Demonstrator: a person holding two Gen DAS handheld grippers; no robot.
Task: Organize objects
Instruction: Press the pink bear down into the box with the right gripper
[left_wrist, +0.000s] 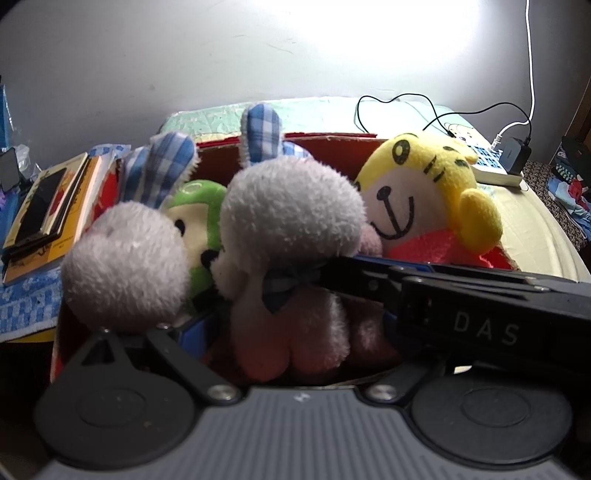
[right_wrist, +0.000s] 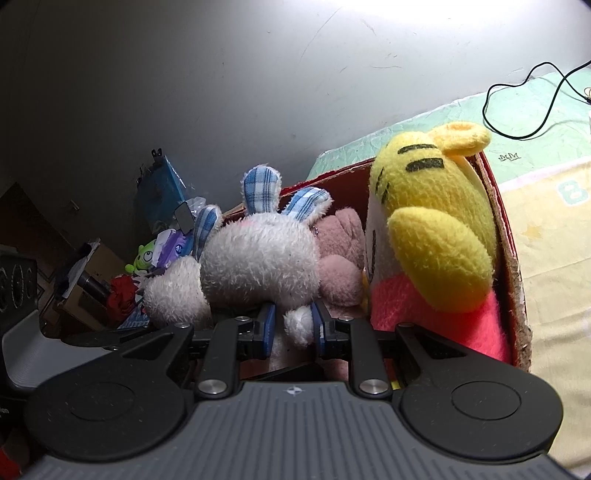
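A red cardboard box (left_wrist: 332, 137) holds several plush toys. Two white bunnies with blue plaid ears sit side by side: one at the left (left_wrist: 125, 258), the other in the middle (left_wrist: 291, 210). A green plush (left_wrist: 195, 206) is wedged between them, and a yellow tiger plush (left_wrist: 417, 195) in a red shirt leans at the right. My right gripper (right_wrist: 293, 328) is shut on a white paw of the middle bunny (right_wrist: 258, 258); in the left wrist view my right gripper (left_wrist: 325, 273) reaches in from the right at its neck. My left gripper (left_wrist: 295, 332) stands open around that bunny's pinkish body without pressing it.
A stack of books (left_wrist: 44, 214) with a dark phone on top lies left of the box. A power strip with a charger (left_wrist: 509, 162) and cables sits on the bedding (right_wrist: 554, 229) at the back right. Clutter, including a small green toy (right_wrist: 144, 254), fills the floor at the left.
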